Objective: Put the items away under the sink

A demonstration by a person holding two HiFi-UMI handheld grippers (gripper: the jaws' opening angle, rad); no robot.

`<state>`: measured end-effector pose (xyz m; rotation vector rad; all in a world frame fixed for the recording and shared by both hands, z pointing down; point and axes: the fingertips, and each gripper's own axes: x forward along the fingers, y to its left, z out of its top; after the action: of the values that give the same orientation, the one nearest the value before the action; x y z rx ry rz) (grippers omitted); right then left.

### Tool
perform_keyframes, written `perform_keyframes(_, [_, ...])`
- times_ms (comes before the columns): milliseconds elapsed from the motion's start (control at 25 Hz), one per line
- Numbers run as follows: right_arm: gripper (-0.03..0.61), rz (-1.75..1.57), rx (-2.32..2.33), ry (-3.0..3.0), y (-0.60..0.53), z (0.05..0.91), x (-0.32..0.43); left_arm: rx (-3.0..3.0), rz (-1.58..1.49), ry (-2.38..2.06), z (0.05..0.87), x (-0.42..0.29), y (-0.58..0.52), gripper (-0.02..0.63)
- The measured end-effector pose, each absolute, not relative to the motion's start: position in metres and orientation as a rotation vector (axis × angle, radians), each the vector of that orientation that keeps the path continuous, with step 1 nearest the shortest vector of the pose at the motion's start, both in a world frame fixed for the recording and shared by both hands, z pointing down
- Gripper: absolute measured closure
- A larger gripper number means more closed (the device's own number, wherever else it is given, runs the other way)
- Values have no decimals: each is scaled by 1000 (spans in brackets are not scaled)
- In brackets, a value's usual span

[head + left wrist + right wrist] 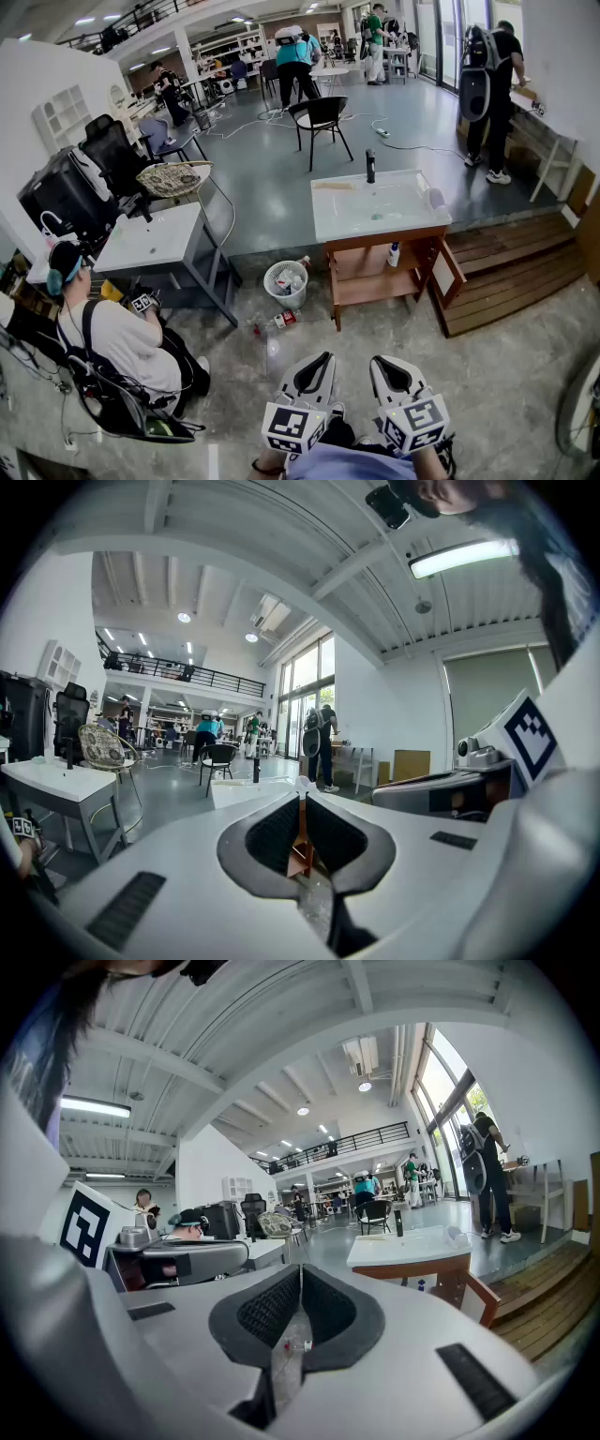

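Plainly empty-handed before the sink

Both tools hover low, side by side. The left tool (324,358) and the right tool (379,361) are each clenched on nothing, jaws pressed together. Ahead stands the sink (347,223), its door (448,272) swung open, with a bottle (394,254) on the shelf beneath. On the floor, a white bin (286,298) holds items, and a second bottle (279,322) lies near it.

White sink top (347,220), reddish-brown cabinet (384,240), black chair (319,112), grey floor (272,187).
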<state>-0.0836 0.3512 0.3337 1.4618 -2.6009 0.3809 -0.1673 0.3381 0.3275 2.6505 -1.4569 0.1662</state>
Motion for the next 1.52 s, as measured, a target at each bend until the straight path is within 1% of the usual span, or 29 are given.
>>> perform_keyframes(560, [557, 429, 1459, -2604, 327, 346, -81, 2632, 212, -1428, 342, -169, 317, 595])
perform_keyframes(1200, [557, 473, 1574, -2539, 213, 346, -97, 2662, 240, -1381, 338, -205, 198, 595])
perform_keyframes(1520, [557, 468, 1657, -2480, 177, 353, -96, 2694, 250, -1299, 350, -203, 157, 595])
